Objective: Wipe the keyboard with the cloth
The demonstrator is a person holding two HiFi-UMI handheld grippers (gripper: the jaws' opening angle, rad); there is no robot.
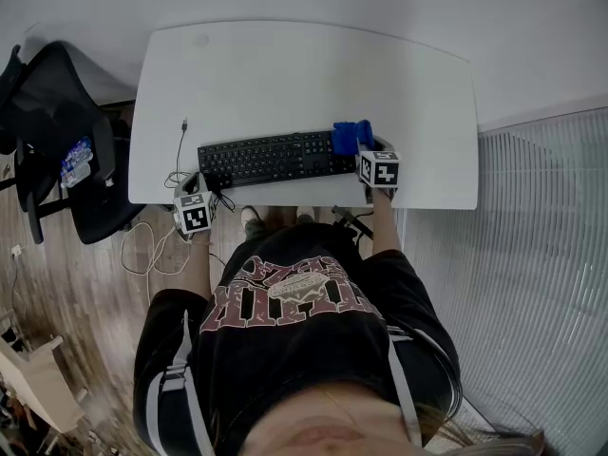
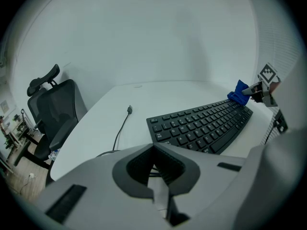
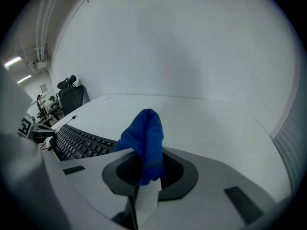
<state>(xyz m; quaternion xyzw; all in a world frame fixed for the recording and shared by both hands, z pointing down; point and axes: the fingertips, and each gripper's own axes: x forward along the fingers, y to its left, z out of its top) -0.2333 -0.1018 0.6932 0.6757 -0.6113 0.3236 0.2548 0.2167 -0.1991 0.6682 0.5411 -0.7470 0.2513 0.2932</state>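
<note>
A black keyboard (image 1: 271, 159) lies along the front of the white table (image 1: 285, 74). A blue cloth (image 1: 351, 137) rests on its right end. My right gripper (image 1: 369, 150) is shut on it. In the right gripper view the cloth (image 3: 144, 140) stands up in a fold out of the jaws, with the keyboard (image 3: 79, 143) to the left. My left gripper (image 1: 195, 188) hangs at the table's front edge by the keyboard's left end. In the left gripper view its jaws (image 2: 154, 166) are shut with nothing between them, and the keyboard (image 2: 201, 125) and the cloth (image 2: 238, 94) lie ahead to the right.
A loose cable with a USB plug (image 1: 181, 145) lies left of the keyboard and runs off the front edge. A black office chair (image 1: 66, 136) stands left of the table. A ribbed glass wall (image 1: 541, 264) runs along the right. The person's torso is close to the table's front.
</note>
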